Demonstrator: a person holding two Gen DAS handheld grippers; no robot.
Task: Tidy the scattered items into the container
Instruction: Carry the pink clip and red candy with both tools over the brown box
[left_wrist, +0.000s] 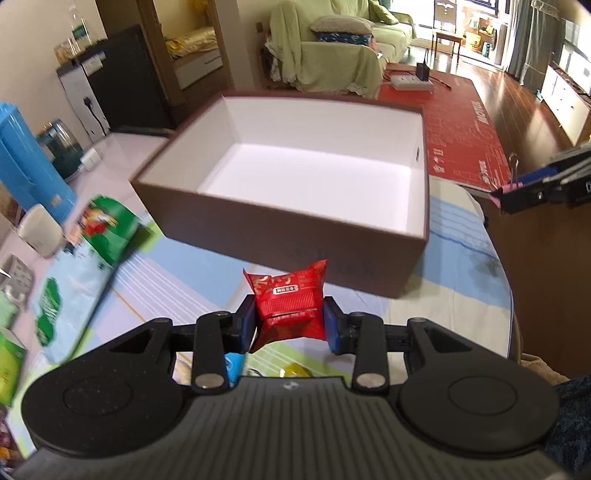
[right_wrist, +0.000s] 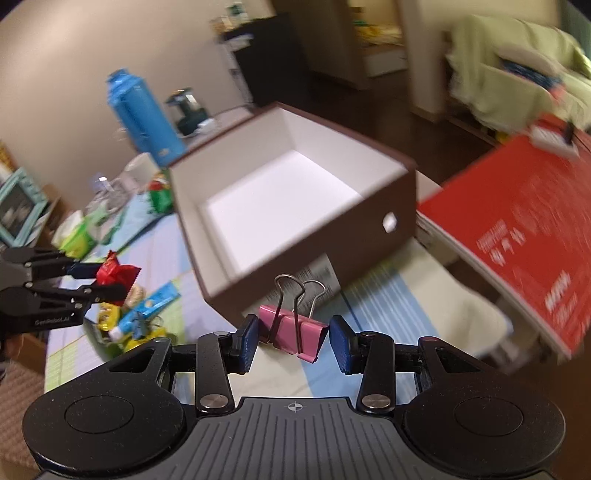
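Note:
A brown box (left_wrist: 295, 240) with a white, bare inside stands on the striped tablecloth just ahead of both grippers. In the left wrist view my left gripper (left_wrist: 290, 321) is shut on a red foil snack packet (left_wrist: 288, 297), held above the cloth short of the box's near wall. The right wrist view shows that same left gripper (right_wrist: 110, 282) and red packet (right_wrist: 118, 275) at the left. My right gripper (right_wrist: 294, 345) is shut on a pink binder clip (right_wrist: 295, 328) in front of the box (right_wrist: 369, 225). From the left wrist view the right gripper (left_wrist: 517, 190) enters at the right edge.
A yellow packet (right_wrist: 109, 315), a blue tube (right_wrist: 147, 306) and other small items lie on the cloth to the left. Green bags (left_wrist: 107, 225), a blue flask (right_wrist: 142, 118) and a white mug (left_wrist: 40, 230) stand further left. A red board (right_wrist: 524, 221) lies right of the box.

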